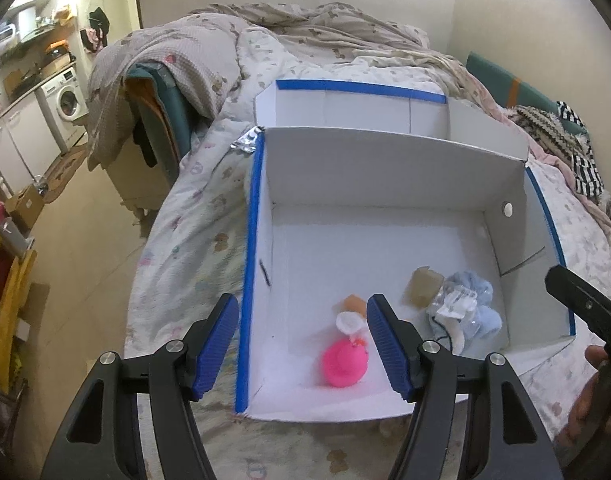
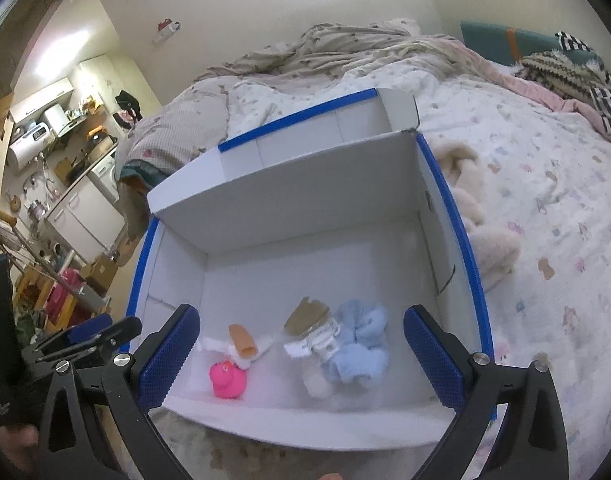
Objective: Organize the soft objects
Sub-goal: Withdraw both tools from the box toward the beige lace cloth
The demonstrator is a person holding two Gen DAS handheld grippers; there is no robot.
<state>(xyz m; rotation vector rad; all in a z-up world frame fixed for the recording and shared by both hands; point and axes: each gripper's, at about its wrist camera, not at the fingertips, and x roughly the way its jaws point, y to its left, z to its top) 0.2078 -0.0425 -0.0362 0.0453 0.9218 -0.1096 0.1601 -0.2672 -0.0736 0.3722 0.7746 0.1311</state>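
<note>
A white cardboard box with blue-taped edges (image 1: pixel 252 240) (image 2: pixel 461 232) stands open on the bed. Inside lie a pink rubber duck (image 1: pixel 343 366) (image 2: pixel 228 380), a light blue fluffy toy with a plastic tag (image 1: pixel 471 308) (image 2: pixel 361 344), a brown card piece (image 1: pixel 423 290) (image 2: pixel 305 316) and a small orange-and-white item (image 1: pixel 351 314) (image 2: pixel 243 342). My left gripper (image 1: pixel 303 350) is open and empty above the box's near left corner. My right gripper (image 2: pixel 301 360) is open and empty above the box's near edge. A cream plush toy (image 2: pixel 481 224) lies on the bed right of the box.
The bed carries a patterned quilt (image 1: pixel 193 216) (image 2: pixel 545 184) and rumpled blankets at the far end. Striped clothing (image 2: pixel 585 76) lies at the far right. A foil blister pack (image 1: pixel 247 142) lies by the box's far left corner. A kitchen area with a washing machine (image 1: pixel 67 100) is to the left.
</note>
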